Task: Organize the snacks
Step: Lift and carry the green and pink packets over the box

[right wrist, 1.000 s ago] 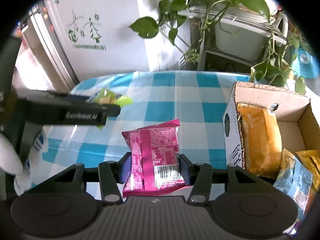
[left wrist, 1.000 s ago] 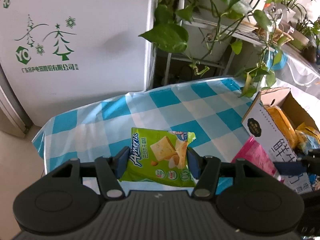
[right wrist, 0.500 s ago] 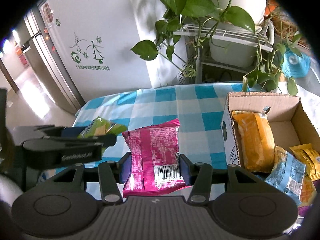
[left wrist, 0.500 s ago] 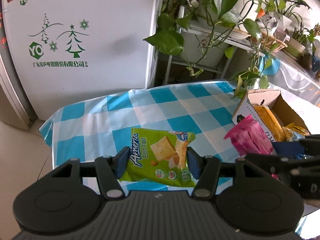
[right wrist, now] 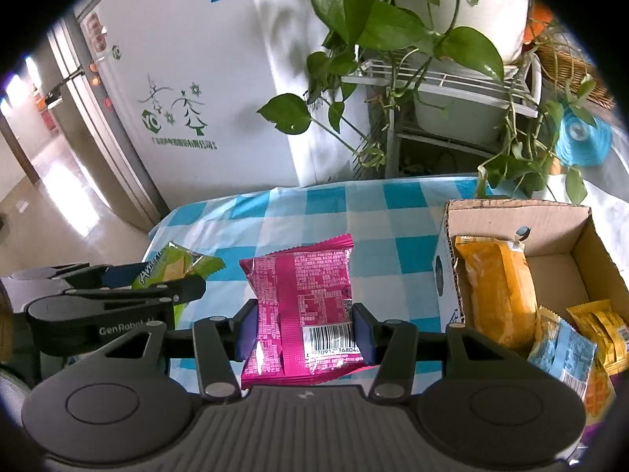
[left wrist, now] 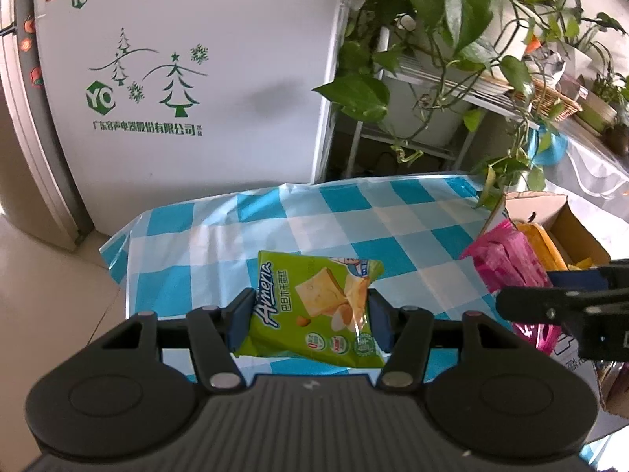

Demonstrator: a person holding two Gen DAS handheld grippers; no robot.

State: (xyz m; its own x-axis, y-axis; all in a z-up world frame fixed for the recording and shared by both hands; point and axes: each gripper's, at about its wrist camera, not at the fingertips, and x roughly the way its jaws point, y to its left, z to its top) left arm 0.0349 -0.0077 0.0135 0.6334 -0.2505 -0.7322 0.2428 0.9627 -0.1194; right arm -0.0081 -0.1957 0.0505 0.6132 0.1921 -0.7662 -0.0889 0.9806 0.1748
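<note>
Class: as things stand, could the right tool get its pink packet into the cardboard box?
Probably yes. The right tool grips the pink packet, and the box is open-topped just to its right, with bare floor behind the snacks.

The tablecloth (left wrist: 393,232) is checked blue and white. One snack packet (left wrist: 314,310) is lime green, another (right wrist: 302,303) magenta with a barcode; the box (right wrist: 550,220) is brown.
</note>
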